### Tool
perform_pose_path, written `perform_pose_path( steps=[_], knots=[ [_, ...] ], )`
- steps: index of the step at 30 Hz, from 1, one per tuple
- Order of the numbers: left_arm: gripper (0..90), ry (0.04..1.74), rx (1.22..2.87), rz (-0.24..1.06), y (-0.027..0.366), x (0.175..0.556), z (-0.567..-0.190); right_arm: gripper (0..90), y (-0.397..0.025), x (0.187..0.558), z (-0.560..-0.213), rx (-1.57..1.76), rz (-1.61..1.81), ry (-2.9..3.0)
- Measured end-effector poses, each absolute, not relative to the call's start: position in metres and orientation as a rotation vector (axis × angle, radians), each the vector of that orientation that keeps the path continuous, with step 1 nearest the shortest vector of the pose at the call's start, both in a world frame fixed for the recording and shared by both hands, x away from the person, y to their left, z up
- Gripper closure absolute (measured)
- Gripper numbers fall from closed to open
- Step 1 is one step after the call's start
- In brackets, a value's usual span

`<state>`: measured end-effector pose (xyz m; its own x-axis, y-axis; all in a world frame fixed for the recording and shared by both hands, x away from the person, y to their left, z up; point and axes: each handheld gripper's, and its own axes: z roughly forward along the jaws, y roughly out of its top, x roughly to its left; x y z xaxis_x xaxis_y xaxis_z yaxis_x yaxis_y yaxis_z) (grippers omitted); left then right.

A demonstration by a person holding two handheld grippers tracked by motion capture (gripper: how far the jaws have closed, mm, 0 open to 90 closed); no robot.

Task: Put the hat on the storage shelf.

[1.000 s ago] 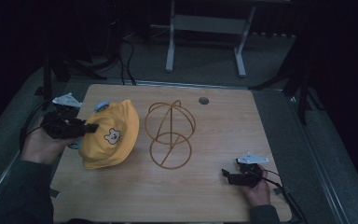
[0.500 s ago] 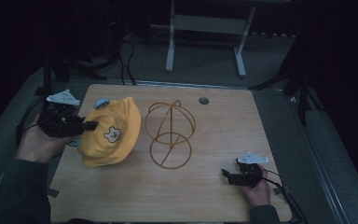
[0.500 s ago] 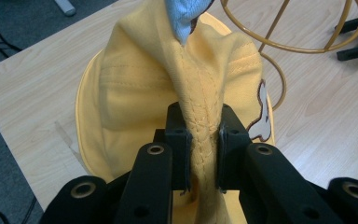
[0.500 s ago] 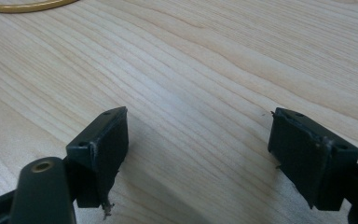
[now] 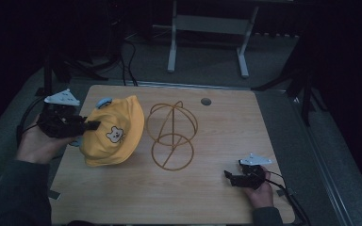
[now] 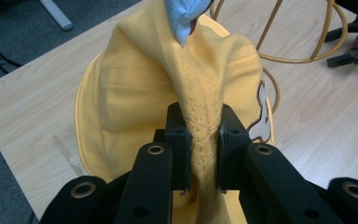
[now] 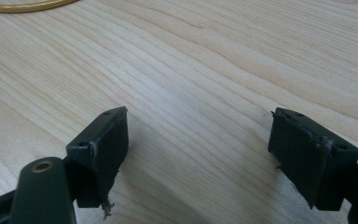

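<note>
Currently listed: yellow hat (image 5: 114,134), soft cotton, light, limp; lies at left of tabletop (image 5: 217,197) beside wire stand (image 5: 172,134). Left claw (image 6: 203,140) clamped tight on a pinched fold of its fabric; a stitched seam likely grips best. Right claw (image 7: 198,149) wide open, empty, resting near right.

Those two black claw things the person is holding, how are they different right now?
The left gripper is shut on a fold of the yellow hat; the right gripper stands open with nothing between its jaws. The left gripper is at the hat by the table's left edge; the right gripper sits low over bare wooden table near the front right corner, apart from the gold wire stand. Both have black jaws and a grey plate on top.
</note>
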<state>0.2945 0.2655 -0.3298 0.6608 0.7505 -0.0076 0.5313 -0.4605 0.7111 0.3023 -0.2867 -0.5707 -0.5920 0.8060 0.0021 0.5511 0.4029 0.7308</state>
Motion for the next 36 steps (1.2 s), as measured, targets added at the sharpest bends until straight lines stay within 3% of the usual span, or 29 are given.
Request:
perform_pose_path(
  steps=[36],
  knots=[
    [78.5, 0.905, 2.137, 0.385, 0.265, 0.297, -0.315, 20.0, -0.287, 0.302, -0.571, 1.168, 1.005, 2.314]
  ],
)
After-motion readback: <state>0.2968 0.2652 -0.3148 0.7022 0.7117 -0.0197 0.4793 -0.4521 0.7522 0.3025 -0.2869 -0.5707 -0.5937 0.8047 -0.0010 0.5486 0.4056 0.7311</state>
